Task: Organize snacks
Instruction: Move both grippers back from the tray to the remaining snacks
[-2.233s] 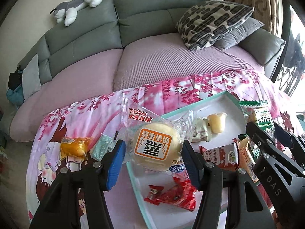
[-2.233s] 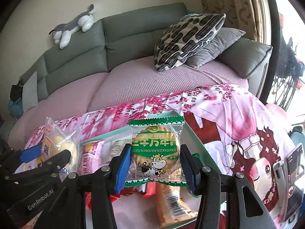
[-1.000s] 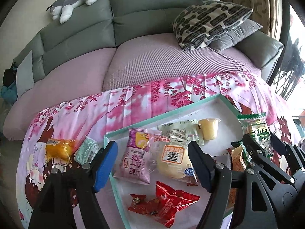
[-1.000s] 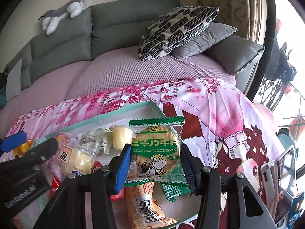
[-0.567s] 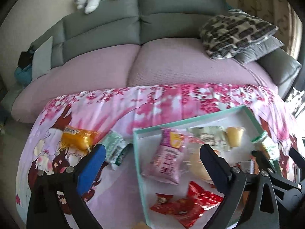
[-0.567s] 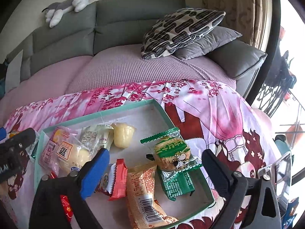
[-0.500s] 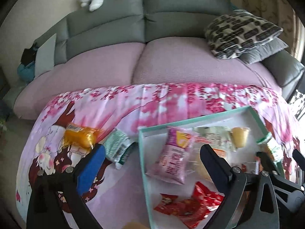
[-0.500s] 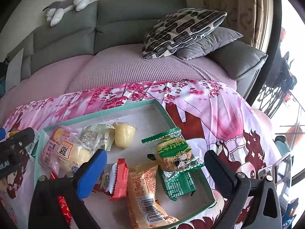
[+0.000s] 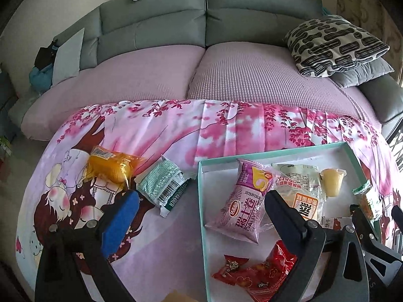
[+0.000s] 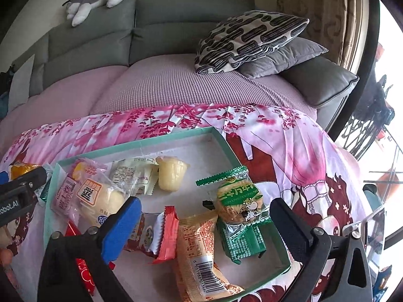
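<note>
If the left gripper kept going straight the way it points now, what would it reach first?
Most likely the pale green snack packet lying on the cloth just outside the tray, a little ahead of the open left gripper. Depth is hard to judge through the fisheye, so it might land on bare cloth instead.

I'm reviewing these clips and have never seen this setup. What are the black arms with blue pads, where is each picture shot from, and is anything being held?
There is no robot: a person holds a two-finger claw in each hand, and a fisheye camera on each looks along its fingers. One picture is from the left claw, the other from the right claw. Both are open and hold nothing. Below lies a floral cloth with a teal tray of snacks, among them a green biscuit pack and a jelly cup. An orange packet and a pale green packet lie outside the tray, on the cloth.
</note>
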A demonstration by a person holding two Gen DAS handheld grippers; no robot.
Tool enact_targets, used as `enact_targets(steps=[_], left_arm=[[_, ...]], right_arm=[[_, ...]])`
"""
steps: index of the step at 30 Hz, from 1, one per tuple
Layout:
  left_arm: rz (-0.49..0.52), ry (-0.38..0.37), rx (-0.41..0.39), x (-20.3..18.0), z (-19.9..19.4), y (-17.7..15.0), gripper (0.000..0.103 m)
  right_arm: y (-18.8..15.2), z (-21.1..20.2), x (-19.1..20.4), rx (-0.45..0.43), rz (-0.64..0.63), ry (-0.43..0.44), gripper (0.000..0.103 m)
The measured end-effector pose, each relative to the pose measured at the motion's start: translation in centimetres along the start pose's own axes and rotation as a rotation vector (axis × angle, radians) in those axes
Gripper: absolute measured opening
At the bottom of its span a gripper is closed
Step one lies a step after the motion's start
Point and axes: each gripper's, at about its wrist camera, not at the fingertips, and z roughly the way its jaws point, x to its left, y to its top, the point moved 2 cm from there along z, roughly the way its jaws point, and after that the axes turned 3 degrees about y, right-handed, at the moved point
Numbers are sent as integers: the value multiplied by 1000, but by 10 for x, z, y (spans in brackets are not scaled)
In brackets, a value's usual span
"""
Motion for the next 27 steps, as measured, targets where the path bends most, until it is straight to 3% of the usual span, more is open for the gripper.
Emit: enact_targets(steps=[11,15,21,27], left_arm=[[-38,-21,-17,29,-10,7,100],[-103,26,-58,70,-22,10,100],[-205,127,-108,145,-31,6,100],[-331,158,-70,207,-17,0,100]], right_arm=[[6,-11,4,-35,28,6,103],[14,-23,26,-86,24,86,103],[18,-25,71,-95,-10,174,103],[19,-26,125,-95,-60,280,103]])
